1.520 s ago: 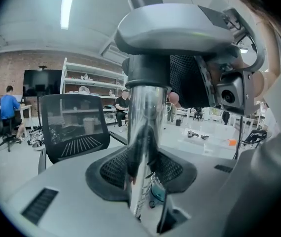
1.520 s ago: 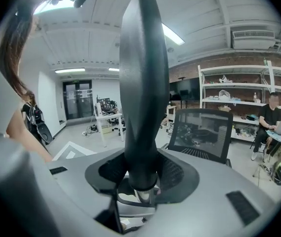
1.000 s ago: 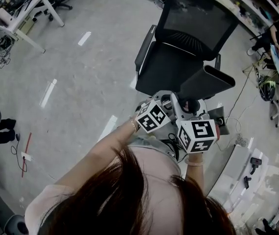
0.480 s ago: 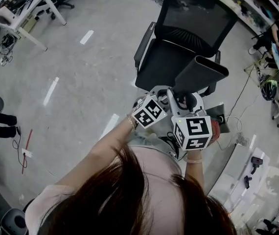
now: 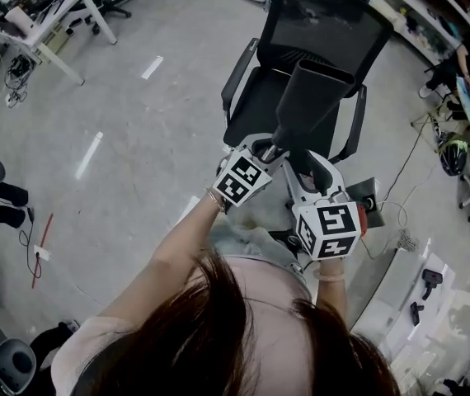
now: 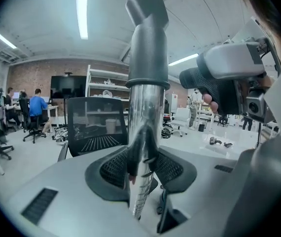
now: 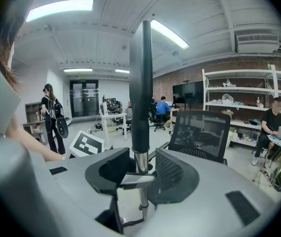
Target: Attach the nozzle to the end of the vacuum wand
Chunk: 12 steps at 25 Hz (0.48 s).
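A dark grey nozzle (image 5: 313,97) sits on the top end of the chrome vacuum wand (image 6: 143,127), held up over the chair seat. In the left gripper view the nozzle (image 6: 148,43) rises with its angled mouth at the top. The left gripper (image 5: 261,150) is shut on the wand just below the nozzle collar, pads pressed on the chrome tube. The right gripper (image 5: 305,172) grips the same wand (image 7: 140,163) from the other side, a little lower. In the right gripper view the nozzle (image 7: 140,83) shows edge-on and narrow.
A black mesh office chair (image 5: 317,31) stands right behind the wand. A white desk (image 5: 41,19) stands at the far left, and shelves and benches (image 5: 433,15) run along the right. A red-handled tool (image 5: 44,242) lies on the floor at the left. People sit at desks (image 6: 34,107) in the background.
The nozzle has swung from pointing right to pointing up towards the chair back. The right gripper has slid across and lower in the view; the left gripper has stayed in place and turned.
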### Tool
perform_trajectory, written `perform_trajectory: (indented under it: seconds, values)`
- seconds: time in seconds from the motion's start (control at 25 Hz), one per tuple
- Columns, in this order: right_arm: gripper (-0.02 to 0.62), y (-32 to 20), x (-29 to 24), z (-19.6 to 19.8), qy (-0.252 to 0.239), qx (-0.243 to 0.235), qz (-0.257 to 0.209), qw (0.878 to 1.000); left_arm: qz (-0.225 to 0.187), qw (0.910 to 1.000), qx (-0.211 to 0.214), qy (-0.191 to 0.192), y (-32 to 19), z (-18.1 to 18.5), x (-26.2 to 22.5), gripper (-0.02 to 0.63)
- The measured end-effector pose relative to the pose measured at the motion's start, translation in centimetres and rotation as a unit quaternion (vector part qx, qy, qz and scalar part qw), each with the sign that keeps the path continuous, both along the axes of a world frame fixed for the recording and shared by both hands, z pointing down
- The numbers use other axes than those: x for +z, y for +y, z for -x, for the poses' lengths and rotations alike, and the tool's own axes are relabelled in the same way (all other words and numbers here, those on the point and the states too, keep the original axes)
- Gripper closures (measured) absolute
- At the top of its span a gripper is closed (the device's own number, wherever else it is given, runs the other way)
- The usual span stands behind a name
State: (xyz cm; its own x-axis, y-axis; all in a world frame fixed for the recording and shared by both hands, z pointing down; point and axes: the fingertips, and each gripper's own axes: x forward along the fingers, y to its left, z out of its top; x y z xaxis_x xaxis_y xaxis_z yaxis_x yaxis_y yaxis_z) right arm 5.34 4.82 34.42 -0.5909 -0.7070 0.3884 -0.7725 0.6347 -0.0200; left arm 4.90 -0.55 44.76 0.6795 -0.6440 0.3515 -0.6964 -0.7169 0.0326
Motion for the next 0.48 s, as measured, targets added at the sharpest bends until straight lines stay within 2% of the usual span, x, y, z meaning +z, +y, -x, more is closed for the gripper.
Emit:
perform_trajectory:
  seconds: [0.28,0.36,0.48]
  values:
    - [0.419,2.3,-0.5,-1.6,-0.022,0.040,-0.008,0.999,-0.011,0.9999,0.007,0.003,1.5,0.4,-0.3,0.456]
    - [0.482,2.8,-0.7,-2.2,-0.015,0.064,-0.022,0.998,-0.013,0.9998,0.012,0.004,1.8,0.6,-0.4,0.456]
    - [0.523,3.8,-0.9,-3.3,-0.016,0.108,-0.030,0.994,-0.013,0.9997,0.021,0.005,2.5,0.9,-0.6,0.456]
